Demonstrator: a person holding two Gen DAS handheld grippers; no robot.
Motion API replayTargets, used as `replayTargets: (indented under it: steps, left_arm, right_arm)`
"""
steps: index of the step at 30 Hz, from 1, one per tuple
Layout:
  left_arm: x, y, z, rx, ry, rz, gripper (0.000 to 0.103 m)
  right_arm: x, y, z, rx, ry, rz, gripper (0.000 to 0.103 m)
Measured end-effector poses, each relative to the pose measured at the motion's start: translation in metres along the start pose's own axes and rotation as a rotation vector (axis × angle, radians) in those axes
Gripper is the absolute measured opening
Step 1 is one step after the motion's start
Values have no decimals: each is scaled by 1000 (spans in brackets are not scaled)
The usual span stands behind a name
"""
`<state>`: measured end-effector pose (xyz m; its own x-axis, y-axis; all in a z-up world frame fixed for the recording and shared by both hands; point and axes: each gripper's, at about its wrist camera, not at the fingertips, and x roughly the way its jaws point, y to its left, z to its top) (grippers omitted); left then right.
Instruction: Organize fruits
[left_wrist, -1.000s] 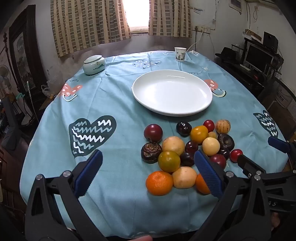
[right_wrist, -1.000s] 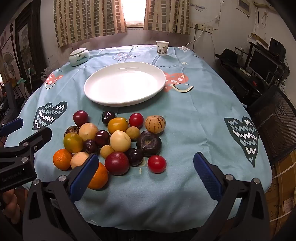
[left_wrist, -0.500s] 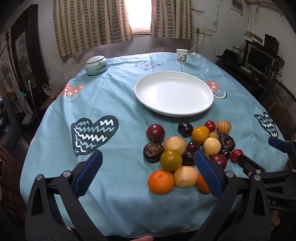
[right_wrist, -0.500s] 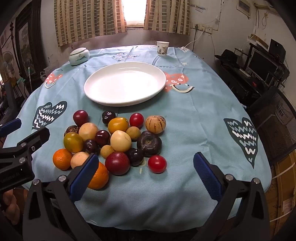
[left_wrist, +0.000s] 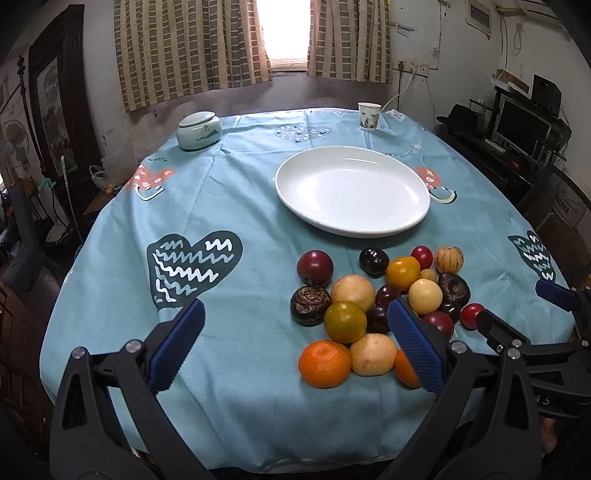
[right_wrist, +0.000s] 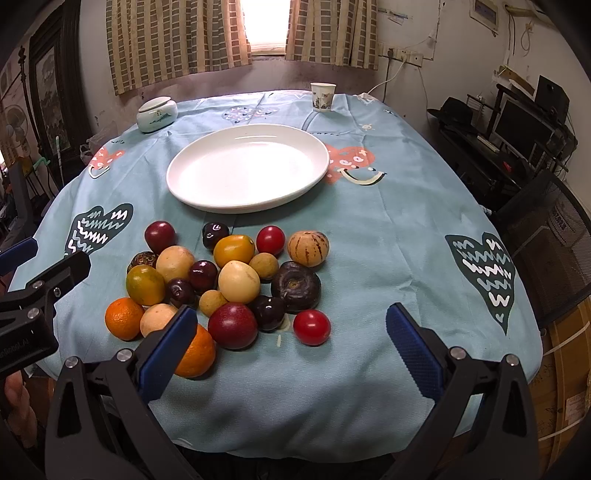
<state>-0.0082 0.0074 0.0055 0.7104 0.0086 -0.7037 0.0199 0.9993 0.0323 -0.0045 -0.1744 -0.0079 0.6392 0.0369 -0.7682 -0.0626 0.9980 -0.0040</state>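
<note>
Left gripper (left_wrist: 293, 343): jaws spread wide, nothing between the blue pads (left_wrist: 176, 345). It hovers above the near edge of the table, over the light-blue tablecloth (left_wrist: 236, 280). The fruit cluster lies ahead and to the right of this gripper; its right pad overlaps the near-right part of the cluster in the left wrist view.

Right gripper (right_wrist: 290, 350): jaws likewise fully spread and holding nothing. The fruit cluster lies ahead and to the left of it. Its left pad (right_wrist: 166, 350) stands in front of an orange (right_wrist: 197, 352), partly hiding it.

Fruit positions relative to the right gripper:
- Red cherry tomato (right_wrist: 311, 327): directly ahead, nearest the gap between the pads, slightly apart from the pile.
- Dark red plum (right_wrist: 232, 325): ahead-left, just beside the orange.
- Dark wrinkled fruit (right_wrist: 295, 287): beyond the tomato.
- Striped pale melon-like fruit (right_wrist: 307, 248): farther ahead, at the right edge of the cluster.
- Second orange (right_wrist: 124, 318): far left, near edge.

White plate (right_wrist: 192, 192): beyond the cluster, carrying no fruit. All fruit rests on the tablecloth.

Beyond the plate: a lidded ceramic jar (right_wrist: 156, 113) at far left and a paper cup (right_wrist: 322, 96) at far right.
</note>
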Motion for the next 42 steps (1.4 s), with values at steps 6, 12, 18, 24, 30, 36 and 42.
replayTargets:
  steps: [6,12,18,24,30,36,42]
  left_arm:
    - [4,2,-1,-4,12,1,101]
    - [3,2,0,-3,11,-2,101]
    - [2,1,-1,3,6,-6,101]
    - [2,1,-1,4,5,-6,101]
    - [1,0,-1,8,4,-10,101]
    - [1,-1,-1,8,4,-10,101]
    - [1,0,-1,9,4,-10,101]
  right_arm:
    - [0,0,0,0,0,0,102]
    - [0,0,-1,1,0,0,102]
    - [0,1,-1,1,0,0,102]
    - [0,1,-1,1,1,0,102]
    - [1,1,-1,0,0,0,102]
    - [1,1,0,1,1,-1,102]
    - [1,1,0,0,1,0,102]
